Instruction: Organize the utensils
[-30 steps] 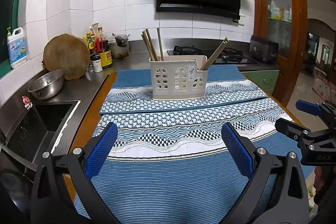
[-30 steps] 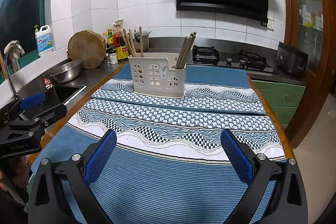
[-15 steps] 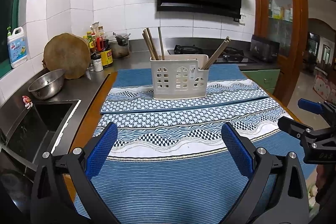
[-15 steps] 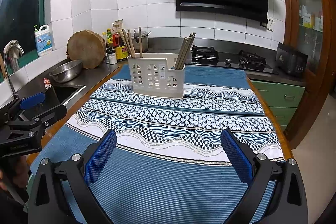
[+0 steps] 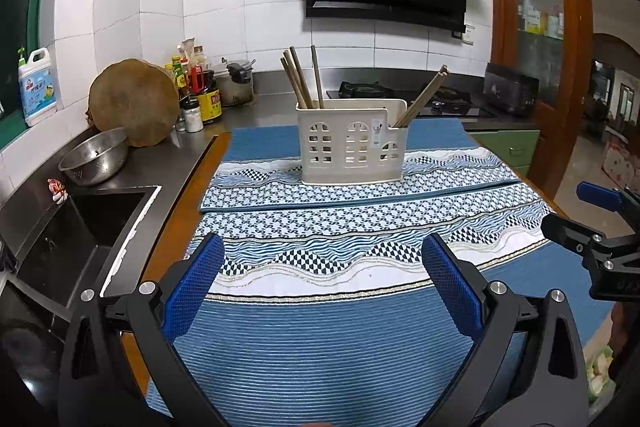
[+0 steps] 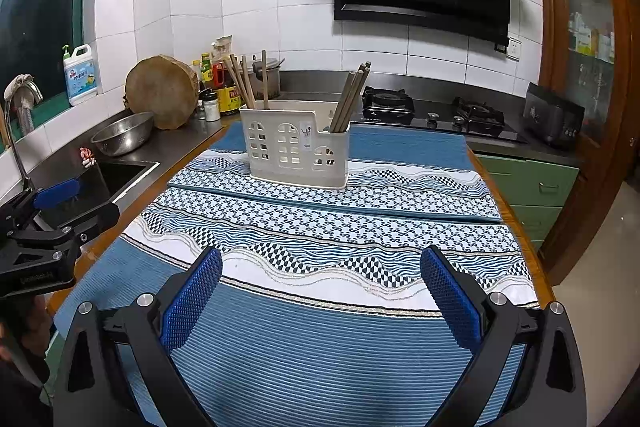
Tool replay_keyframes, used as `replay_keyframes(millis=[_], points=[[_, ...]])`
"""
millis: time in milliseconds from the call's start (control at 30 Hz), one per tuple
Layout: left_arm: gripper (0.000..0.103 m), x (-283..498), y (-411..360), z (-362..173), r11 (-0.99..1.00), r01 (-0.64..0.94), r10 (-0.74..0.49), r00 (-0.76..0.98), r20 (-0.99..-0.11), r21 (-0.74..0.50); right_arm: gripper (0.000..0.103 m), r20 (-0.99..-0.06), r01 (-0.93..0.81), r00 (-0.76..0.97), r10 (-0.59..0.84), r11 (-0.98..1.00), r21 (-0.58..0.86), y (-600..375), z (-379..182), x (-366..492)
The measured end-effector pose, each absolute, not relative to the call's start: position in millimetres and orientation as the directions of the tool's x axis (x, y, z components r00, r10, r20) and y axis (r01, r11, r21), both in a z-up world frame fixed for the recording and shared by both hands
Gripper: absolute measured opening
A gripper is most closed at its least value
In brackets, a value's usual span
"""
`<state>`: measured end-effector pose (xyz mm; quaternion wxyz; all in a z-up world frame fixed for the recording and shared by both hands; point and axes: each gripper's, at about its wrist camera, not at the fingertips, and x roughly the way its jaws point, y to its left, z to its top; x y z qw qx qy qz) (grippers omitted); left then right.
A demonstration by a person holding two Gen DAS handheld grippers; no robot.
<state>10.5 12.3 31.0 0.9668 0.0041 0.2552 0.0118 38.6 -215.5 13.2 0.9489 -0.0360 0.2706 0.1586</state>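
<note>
A cream plastic utensil holder (image 5: 352, 143) (image 6: 294, 143) stands upright on the far part of the blue patterned tablecloth (image 5: 320, 339) (image 6: 320, 327). Several wooden chopsticks (image 5: 300, 77) (image 6: 244, 81) lean in its left compartment, and a few more chopsticks (image 5: 424, 95) (image 6: 352, 95) slant out of its right compartment. My left gripper (image 5: 324, 275) is open over the near cloth, well short of the holder, with nothing between its blue pads. My right gripper (image 6: 320, 281) is also open and empty, at a similar distance. Each gripper shows at the edge of the other's view.
A sink (image 5: 80, 223) and steel counter run along the left, with a metal colander (image 5: 94, 155), a round wooden chopping block (image 5: 134, 103) and several sauce bottles (image 5: 200, 91). A gas hob (image 6: 432, 111) lies behind the table. A wooden cabinet (image 5: 536, 27) stands at right.
Both grippers have drifted slightly; the holder sits a little further right in the left wrist view and left in the right wrist view. Both stayed open.
</note>
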Motion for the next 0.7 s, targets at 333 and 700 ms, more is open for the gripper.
replay_keyframes(millis=[333,700], points=[[0.098,11.5,13.9,28.3,1.000,-0.020,0.022,0.868,-0.495,0.009,0.096,-0.530,-0.324,0.799,0.284,0.946,0.018,-214.8,8.8,40.0],[0.098,11.6,16.4,26.3,1.000,-0.029,0.026,0.865,-0.500,0.003,0.096,-0.538,-0.319,0.794,0.282,0.947,0.027,-216.0,4.9,41.4]])
